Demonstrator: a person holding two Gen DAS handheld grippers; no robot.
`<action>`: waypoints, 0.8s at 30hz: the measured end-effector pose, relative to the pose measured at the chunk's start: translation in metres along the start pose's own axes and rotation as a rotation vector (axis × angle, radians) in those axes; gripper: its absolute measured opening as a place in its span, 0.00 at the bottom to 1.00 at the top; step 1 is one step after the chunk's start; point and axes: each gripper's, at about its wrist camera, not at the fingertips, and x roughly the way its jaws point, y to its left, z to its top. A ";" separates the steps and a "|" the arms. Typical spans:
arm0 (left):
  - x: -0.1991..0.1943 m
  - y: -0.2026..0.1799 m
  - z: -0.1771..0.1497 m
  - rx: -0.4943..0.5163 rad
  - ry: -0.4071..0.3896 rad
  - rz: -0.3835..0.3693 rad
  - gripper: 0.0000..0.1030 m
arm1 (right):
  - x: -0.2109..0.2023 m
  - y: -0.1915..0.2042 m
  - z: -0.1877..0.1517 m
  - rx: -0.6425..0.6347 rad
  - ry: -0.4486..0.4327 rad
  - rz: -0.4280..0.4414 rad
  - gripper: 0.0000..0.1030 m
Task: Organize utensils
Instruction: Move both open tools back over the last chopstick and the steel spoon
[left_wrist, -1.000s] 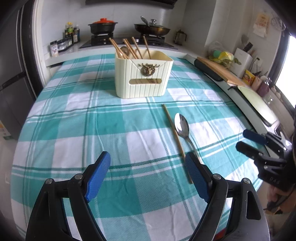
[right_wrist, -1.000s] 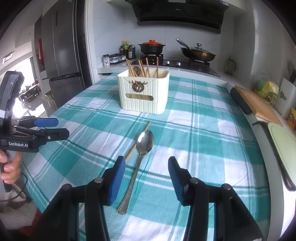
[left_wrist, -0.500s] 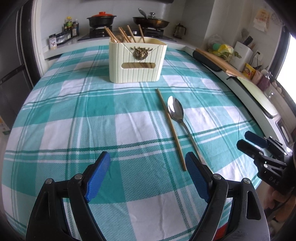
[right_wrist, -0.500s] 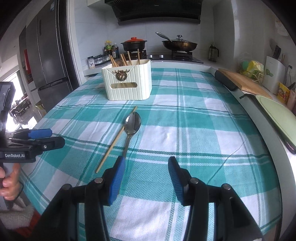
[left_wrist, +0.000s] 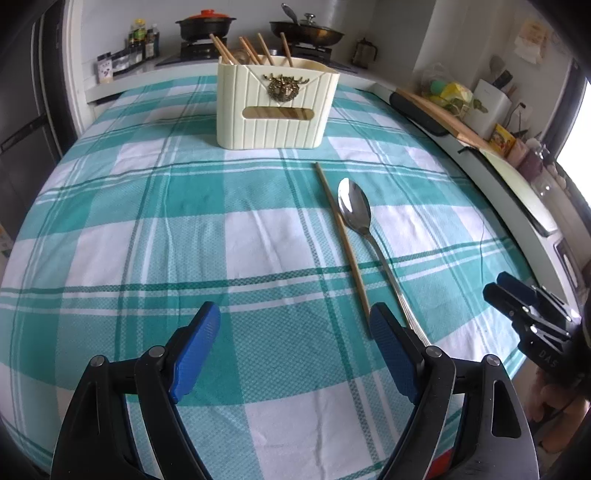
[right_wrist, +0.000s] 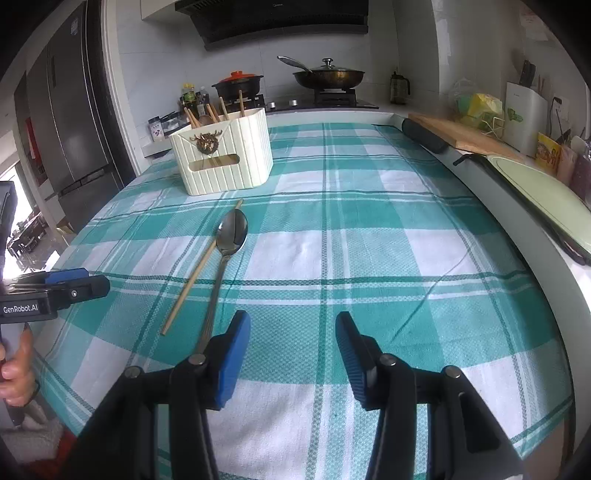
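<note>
A metal spoon and a single wooden chopstick lie side by side on the teal checked tablecloth. A cream utensil holder with several chopsticks in it stands upright at the far side. My left gripper is open and empty, hovering over the cloth near the chopstick's near end. My right gripper is open and empty, just right of the spoon handle's end. Each gripper also shows in the other's view: the right one, the left one.
A stove with a black pot and a lidded pan is behind the table. A cutting board and a pale green tray sit on the counter to the right. A fridge stands at the left.
Both grippers have shifted their view over the table: the holder, spoon and chopstick now sit a little farther right in the left view. Both stay open and empty.
</note>
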 end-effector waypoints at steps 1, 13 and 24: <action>0.003 -0.003 0.002 0.016 0.003 -0.005 0.82 | 0.000 0.000 0.000 0.002 0.000 0.002 0.48; 0.060 -0.038 0.037 0.152 0.022 0.037 0.81 | 0.001 0.004 -0.005 -0.011 0.007 0.018 0.48; 0.092 -0.042 0.031 0.198 0.033 0.119 0.67 | -0.001 -0.008 -0.007 0.021 0.003 -0.006 0.48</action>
